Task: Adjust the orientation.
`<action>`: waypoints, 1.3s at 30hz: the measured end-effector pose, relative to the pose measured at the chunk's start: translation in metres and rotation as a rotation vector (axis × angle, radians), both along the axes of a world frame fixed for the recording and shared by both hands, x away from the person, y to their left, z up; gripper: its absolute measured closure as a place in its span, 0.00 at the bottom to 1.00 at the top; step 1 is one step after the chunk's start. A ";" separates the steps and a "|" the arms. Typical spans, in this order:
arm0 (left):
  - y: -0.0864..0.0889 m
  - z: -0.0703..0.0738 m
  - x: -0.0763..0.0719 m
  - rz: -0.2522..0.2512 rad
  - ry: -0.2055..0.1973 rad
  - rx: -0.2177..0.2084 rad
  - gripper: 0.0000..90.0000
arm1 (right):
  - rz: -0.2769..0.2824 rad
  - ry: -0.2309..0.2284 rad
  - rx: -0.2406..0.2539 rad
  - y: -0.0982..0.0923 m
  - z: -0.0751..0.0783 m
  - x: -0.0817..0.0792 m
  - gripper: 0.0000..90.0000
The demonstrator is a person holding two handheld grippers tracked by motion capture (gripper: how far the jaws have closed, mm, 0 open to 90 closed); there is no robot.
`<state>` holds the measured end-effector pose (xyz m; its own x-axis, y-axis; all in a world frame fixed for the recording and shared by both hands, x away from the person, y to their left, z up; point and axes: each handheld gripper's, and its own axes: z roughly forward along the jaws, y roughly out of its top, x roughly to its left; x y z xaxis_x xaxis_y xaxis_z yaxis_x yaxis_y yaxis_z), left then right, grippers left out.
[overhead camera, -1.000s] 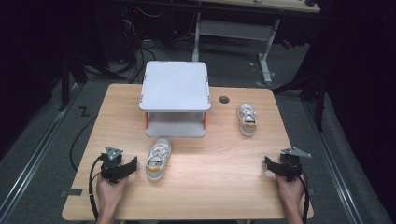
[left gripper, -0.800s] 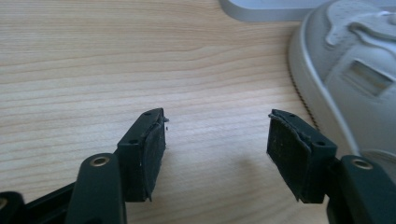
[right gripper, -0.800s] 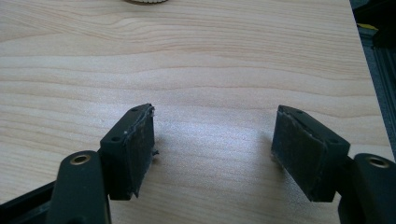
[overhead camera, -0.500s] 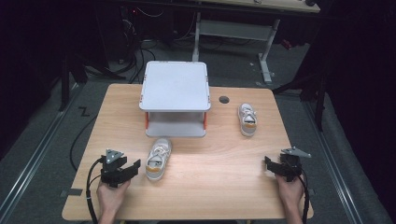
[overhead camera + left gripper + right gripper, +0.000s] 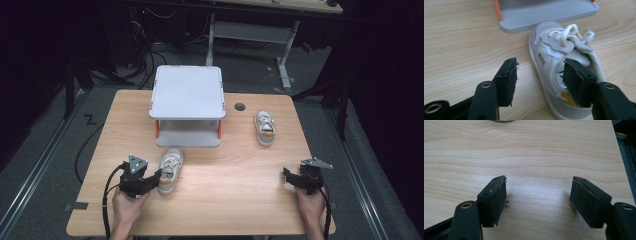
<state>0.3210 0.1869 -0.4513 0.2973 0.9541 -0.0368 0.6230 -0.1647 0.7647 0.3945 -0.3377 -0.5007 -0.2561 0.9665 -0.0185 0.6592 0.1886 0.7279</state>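
A small white shoe (image 5: 170,170) with white laces and a yellow heel patch lies on the wooden table (image 5: 230,200), in front of the grey stand (image 5: 188,92). My left gripper (image 5: 156,178) is at its heel end. In the left gripper view the shoe's (image 5: 554,50) near side wall stands between the jaws of the left gripper (image 5: 540,80). The right pad sits over the shoe's opening and the left pad stands apart from its side. These jaws have just been closing. A second white shoe (image 5: 264,128) lies at the right. My right gripper (image 5: 286,176) rests open on bare wood (image 5: 537,200).
The grey two-level stand (image 5: 544,12) with orange posts occupies the table's back middle. A small round hole (image 5: 240,106) sits in the tabletop beside it. Cables trail from both grippers off the front edge. Dark floor and desk legs lie beyond the table.
The left gripper has moved right and a little up, onto the near shoe's heel end, and its jaws have narrowed. The right gripper and both shoes have kept still.
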 end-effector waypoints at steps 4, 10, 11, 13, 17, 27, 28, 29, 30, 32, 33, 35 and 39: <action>-0.009 -0.004 0.011 -0.032 0.033 0.017 0.53 | 0.000 0.000 0.000 0.000 0.000 0.000 0.33; -0.014 -0.009 0.018 -0.051 0.065 0.009 0.65 | 0.001 0.000 0.000 0.000 0.000 0.000 0.33; -0.013 -0.009 0.018 -0.042 0.067 0.014 0.67 | 0.000 0.001 0.000 0.000 0.000 0.000 0.33; -0.011 -0.008 0.019 -0.035 0.079 0.001 0.72 | 0.000 0.000 0.000 0.000 0.000 0.000 0.33; -0.013 -0.007 0.019 -0.032 0.085 0.032 0.78 | 0.002 0.000 0.000 0.000 0.000 0.000 0.33; -0.008 -0.002 0.016 -0.011 0.064 0.028 0.92 | 0.003 0.000 0.000 0.000 0.000 0.000 0.32; -0.009 -0.001 0.015 -0.017 0.057 0.020 0.92 | 0.003 0.001 0.001 0.000 0.000 0.000 0.32; -0.011 0.000 0.015 -0.022 0.054 0.015 0.92 | 0.003 0.001 0.001 0.000 0.000 0.000 0.32; -0.012 0.002 0.015 -0.027 0.051 0.009 0.92 | 0.004 0.001 0.001 0.000 0.000 0.000 0.32; -0.018 0.006 0.016 -0.044 0.047 0.005 0.92 | 0.006 0.000 -0.001 0.000 0.000 0.000 0.32; -0.018 0.006 0.016 -0.044 0.047 0.005 0.92 | 0.006 0.000 -0.001 0.000 0.000 0.000 0.32; -0.030 0.013 0.018 -0.089 0.048 0.000 0.92 | 0.007 -0.001 -0.001 0.000 0.000 0.000 0.32; -0.056 0.019 0.025 -0.160 0.039 0.008 0.92 | 0.004 0.001 0.001 0.000 0.000 0.000 0.32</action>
